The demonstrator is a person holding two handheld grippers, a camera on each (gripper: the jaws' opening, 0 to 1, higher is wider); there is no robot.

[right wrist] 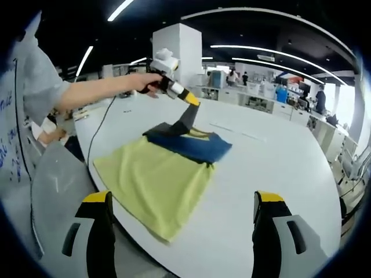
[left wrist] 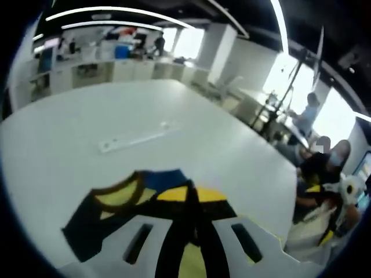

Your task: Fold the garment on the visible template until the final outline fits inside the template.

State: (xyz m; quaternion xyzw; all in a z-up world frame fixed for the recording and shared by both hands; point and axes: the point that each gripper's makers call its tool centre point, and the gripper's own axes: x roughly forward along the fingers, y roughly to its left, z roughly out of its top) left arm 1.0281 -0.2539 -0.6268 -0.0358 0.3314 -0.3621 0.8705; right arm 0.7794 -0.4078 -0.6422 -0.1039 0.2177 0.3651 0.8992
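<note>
Left gripper view:
- Left tool (left wrist: 186, 243) at the bottom edge, white jaws pressed together on a dark band of the garment (left wrist: 116, 208); cloth pinched between them and running up out of the grip.
- Garment spread just ahead of the jaws on the white worktop (left wrist: 69, 145): dark sleeve out to the left, yellow panels with dark trim, a blue patch at the far edge.
- Pale flat strip (left wrist: 136, 139) lying on the worktop well beyond the garment, apart from it.
- Seated people (left wrist: 316, 168) at the right past the worktop's edge; counters and bright windows further back.

Right gripper view:
- Right tool (right wrist: 182, 234) at the bottom, black jaws with yellow tips spread wide, nothing between them, hanging over the near worktop (right wrist: 272, 156) edge.
- Garment (right wrist: 156, 179) lying flat in the middle of the worktop: broad yellow body toward the camera, blue part (right wrist: 194, 146) folded across its far end.
- Left tool (right wrist: 184, 120) entering from the upper left, held in a hand (right wrist: 148, 82) on an outstretched arm; its tip clamped on the dark far edge of the garment, lifting that edge into a small peak.
- Grey sleeve of the person at the left margin; a dark cable trailing from the hand down over the worktop.
- Template outline not discernible under the cloth.
- Office counters and ceiling light strips behind.
</note>
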